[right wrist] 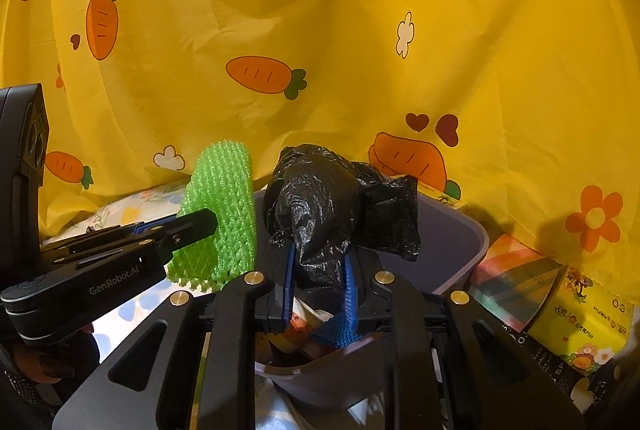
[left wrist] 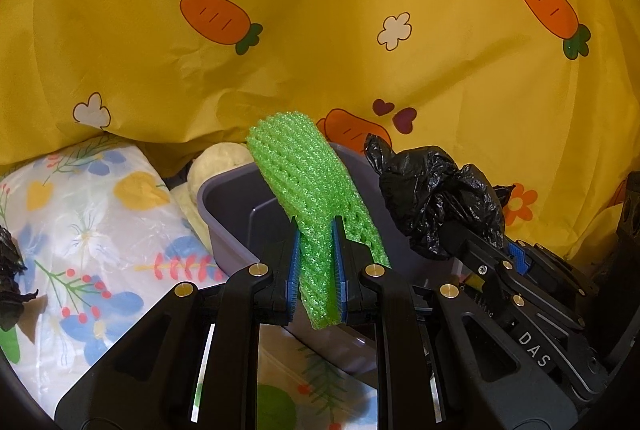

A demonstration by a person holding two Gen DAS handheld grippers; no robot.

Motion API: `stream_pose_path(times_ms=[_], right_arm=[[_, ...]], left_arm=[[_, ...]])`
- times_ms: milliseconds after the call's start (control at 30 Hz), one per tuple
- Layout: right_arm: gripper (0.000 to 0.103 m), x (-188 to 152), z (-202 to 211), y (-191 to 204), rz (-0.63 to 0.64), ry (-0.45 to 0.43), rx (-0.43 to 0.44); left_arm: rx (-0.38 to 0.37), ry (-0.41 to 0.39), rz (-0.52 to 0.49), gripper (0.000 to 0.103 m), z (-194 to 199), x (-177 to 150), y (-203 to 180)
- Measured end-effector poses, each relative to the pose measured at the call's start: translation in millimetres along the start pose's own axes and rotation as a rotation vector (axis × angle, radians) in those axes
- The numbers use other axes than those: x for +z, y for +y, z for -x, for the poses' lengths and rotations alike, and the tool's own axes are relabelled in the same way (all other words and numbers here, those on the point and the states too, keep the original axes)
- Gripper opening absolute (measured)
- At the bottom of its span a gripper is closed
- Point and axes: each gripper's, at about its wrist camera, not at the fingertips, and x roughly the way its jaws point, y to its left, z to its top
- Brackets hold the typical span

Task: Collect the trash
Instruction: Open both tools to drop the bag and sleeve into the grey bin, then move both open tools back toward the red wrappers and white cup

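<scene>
My left gripper (left wrist: 315, 238) is shut on a green foam net sleeve (left wrist: 308, 181), which sticks up above a grey plastic bin (left wrist: 228, 213). From the right wrist view the same green foam net sleeve (right wrist: 224, 213) hangs at the bin's left side in the left gripper (right wrist: 196, 226). My right gripper (right wrist: 320, 262) is shut on a crumpled black plastic bag (right wrist: 332, 205) held over the grey bin (right wrist: 452, 246). In the left wrist view the black bag (left wrist: 436, 197) and the right gripper (left wrist: 460, 242) are at the right, over the bin. Cups and wrappers (right wrist: 308, 326) lie inside the bin.
A yellow carrot-print cloth (left wrist: 320, 29) fills the background. A floral plastic sheet (left wrist: 92, 226) covers the surface at left, with a pale lumpy object (left wrist: 220, 161) behind the bin. More black plastic (left wrist: 10, 270) lies at far left. Tissue packs (right wrist: 580, 314) sit right of the bin.
</scene>
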Motion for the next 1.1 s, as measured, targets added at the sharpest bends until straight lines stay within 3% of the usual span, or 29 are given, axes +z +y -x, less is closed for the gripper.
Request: stream_pose_path(times_ms=[200, 300, 433, 567, 667, 800, 867, 1100], right_arm=[[0.02, -2, -3, -6, -0.013, 0.005, -0.009], [0.023, -3, -5, -8, -0.019, 0.009, -0.017], [0.033, -4, -9, -12, -0.026, 0.013, -0.023], [0.046, -6, -11, -14, -0.033, 0.015, -0.027], [0.056, -7, -8, -13, -0.029, 0.001, -0.032], [0.08, -8, -4, -12, -0.034, -0.028, -0.047], [0.086, -9, -1, -10, -0.038, -0.041, -0.052], [0.088, -10, 5, 3, -0.019, -0.052, -0.052]], left_arm=[[-0.038, 0.028, 0.039, 0.015, -11, -1, 1], [-0.071, 0.039, 0.071, 0.021, -15, -2, 7], [-0.112, 0.026, 0.124, 0.053, -12, -6, 18], [-0.068, -0.003, 0.155, 0.078, -3, -9, 26], [-0.009, -0.042, 0.163, 0.091, 11, -11, 33], [0.084, -0.082, 0.181, 0.097, 30, -17, 43], [0.127, -0.086, 0.19, 0.097, 39, -20, 49], [0.215, -0.115, 0.198, 0.097, 73, -33, 66]])
